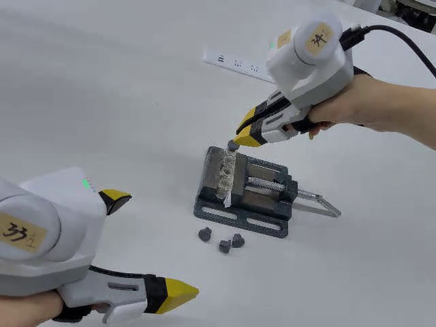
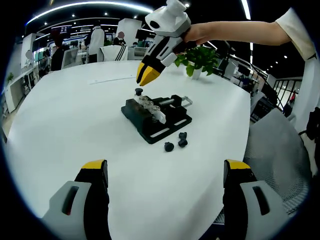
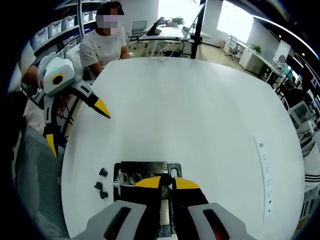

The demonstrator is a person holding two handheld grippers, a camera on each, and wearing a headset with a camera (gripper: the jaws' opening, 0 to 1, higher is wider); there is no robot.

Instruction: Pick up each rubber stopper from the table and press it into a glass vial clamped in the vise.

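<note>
Right gripper [image 1: 242, 138] hangs over the far end of the vise [image 1: 238, 214], its jaws drawn together to a thin slit in the right gripper view [image 3: 167, 181]. Its yellow tips come down right at a dark stopper [image 1: 233, 145]. That stopper sits at the top of the end vial in the row of vials [image 1: 227, 170]. From the left gripper view, the stopper [image 2: 138, 92] lies just under the tips [image 2: 145, 77]. I cannot tell whether the jaws pinch it or only touch it.

Left gripper [image 1: 151, 243] is held low and near the person, well apart from the vise, with its jaws spread wide and nothing between them [image 2: 165, 165]. In the right gripper view it hangs beyond the table's left edge, also spread [image 3: 78, 131].

The clear vials stand side by side in the vise's jaws [image 2: 150, 104], and the screw handle [image 1: 310, 197] sticks out on the right gripper's side. Three more stoppers [image 1: 225, 246] lie loose on the white table [image 1: 102, 102] just in front of the vise base, close together but not touching it [image 2: 177, 141]. They lie to the left of the vise in the right gripper view [image 3: 101, 184].

A white printed strip [image 1: 235, 63] lies flat farther back on the table. A person in a white shirt [image 3: 107, 45] sits beyond the far edge.
</note>
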